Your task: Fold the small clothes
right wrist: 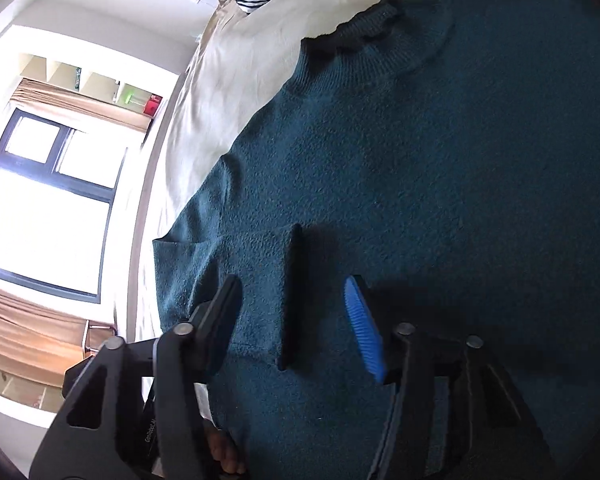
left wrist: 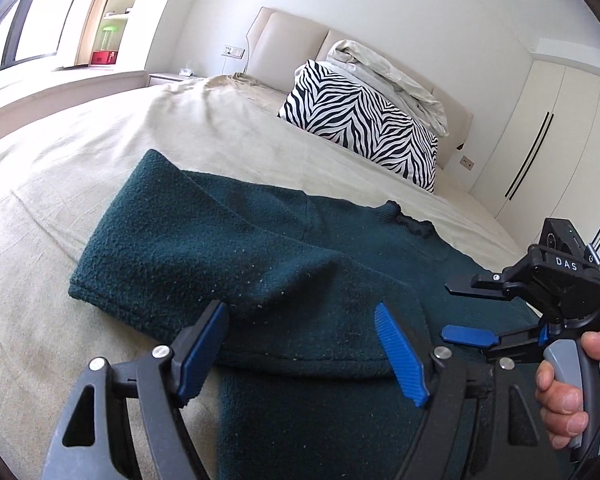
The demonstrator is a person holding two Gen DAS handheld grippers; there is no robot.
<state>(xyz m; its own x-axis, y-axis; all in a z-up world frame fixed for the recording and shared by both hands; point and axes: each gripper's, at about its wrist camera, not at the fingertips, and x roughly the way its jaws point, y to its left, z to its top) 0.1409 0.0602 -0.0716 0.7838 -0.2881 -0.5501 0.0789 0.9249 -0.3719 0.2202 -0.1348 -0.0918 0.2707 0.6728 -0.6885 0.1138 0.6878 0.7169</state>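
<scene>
A dark teal knit sweater (left wrist: 204,248) lies flat on the beige bed sheet (left wrist: 80,168), its dark ribbed collar (left wrist: 414,226) toward the pillows. One sleeve is folded across the body, and its cuff edge (right wrist: 292,300) lies under the right gripper. My left gripper (left wrist: 300,336) hovers open just over the folded sleeve, with nothing pinched between its blue pads. My right gripper (right wrist: 294,320) is open above the sweater (right wrist: 440,168); its pads stand apart from the cloth. In the left wrist view the right gripper (left wrist: 470,307) shows at the right, jaws apart, held by a hand (left wrist: 568,392).
A zebra-striped pillow (left wrist: 360,120) and a folded pale duvet (left wrist: 388,72) rest against the padded headboard (left wrist: 292,40). White wardrobe doors (left wrist: 548,140) stand right of the bed. A window (right wrist: 48,208) and shelves lie beyond the bed's far side.
</scene>
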